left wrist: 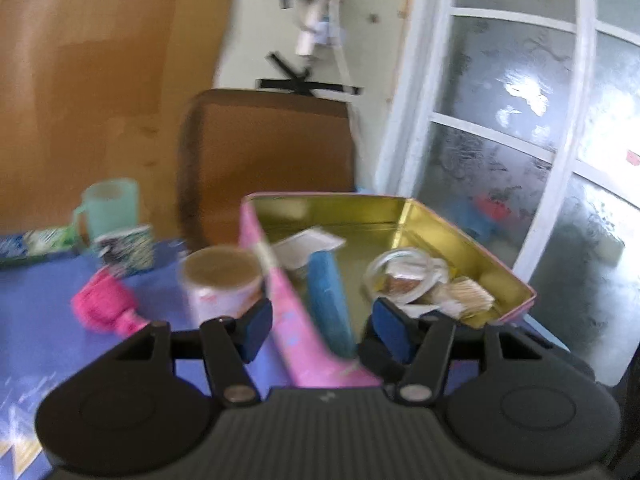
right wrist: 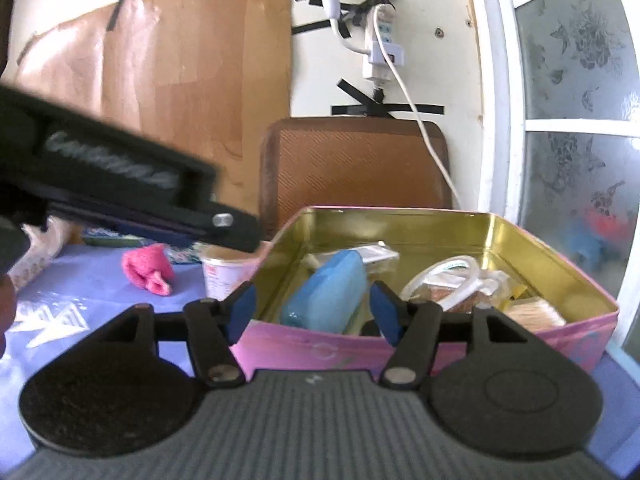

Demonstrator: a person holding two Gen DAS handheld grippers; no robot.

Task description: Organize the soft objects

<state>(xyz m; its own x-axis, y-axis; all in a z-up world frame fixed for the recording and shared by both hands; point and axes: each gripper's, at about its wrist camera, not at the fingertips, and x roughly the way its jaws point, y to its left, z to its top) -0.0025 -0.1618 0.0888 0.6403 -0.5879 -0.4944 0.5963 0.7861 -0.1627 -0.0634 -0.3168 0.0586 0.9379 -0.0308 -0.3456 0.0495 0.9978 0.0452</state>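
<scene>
open right gripper (right wrist: pixel 312 310) hovers just before blue sponge (right wrist: pixel 326 294) in tin (right wrist: pixel 400 346).

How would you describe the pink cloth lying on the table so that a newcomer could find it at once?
Start at the big pink tin with the gold inside, on the blue tablecloth. Just left of the tin stands a white paper cup, and left of that, lying on the tablecloth, is the pink cloth. It is the only bright pink, fuzzy, crumpled thing outside the tin.
</scene>
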